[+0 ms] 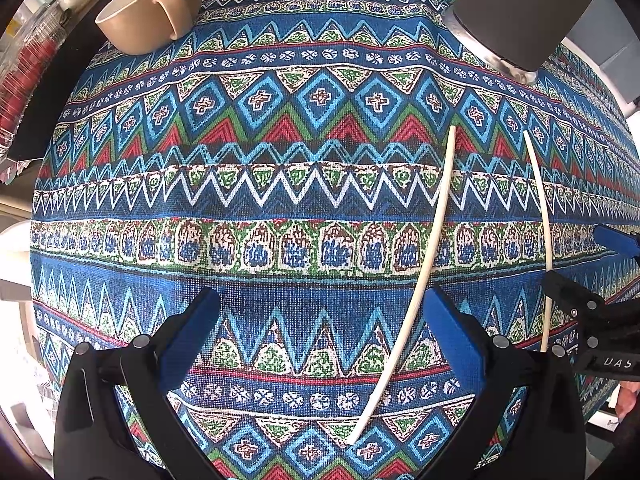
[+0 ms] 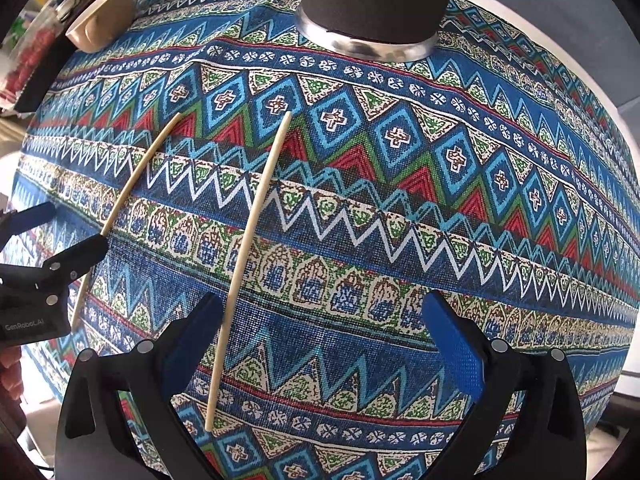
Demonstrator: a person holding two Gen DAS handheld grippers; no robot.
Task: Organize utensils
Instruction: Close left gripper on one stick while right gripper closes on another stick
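Observation:
Two pale chopsticks lie on the patterned tablecloth (image 1: 280, 184). In the left wrist view, one chopstick (image 1: 424, 256) runs between the fingers of my open left gripper (image 1: 324, 320), close beside the right blue pad (image 1: 452, 332); neither pad presses on it. The second chopstick (image 1: 542, 216) lies further right, where my right gripper (image 1: 584, 260) hovers. In the right wrist view that second chopstick (image 2: 248, 264) lies between the wide-open fingers of my right gripper (image 2: 320, 324), near the left pad (image 2: 196, 336). The first chopstick (image 2: 132, 184) passes by my left gripper (image 2: 60, 228).
A dark cylindrical holder with a metal base (image 1: 520, 12) (image 2: 376, 0) stands at the far side of the cloth. A beige mug (image 1: 148, 12) (image 2: 104, 16) lies tipped at the far left. Jars and clutter sit beyond the table's left edge.

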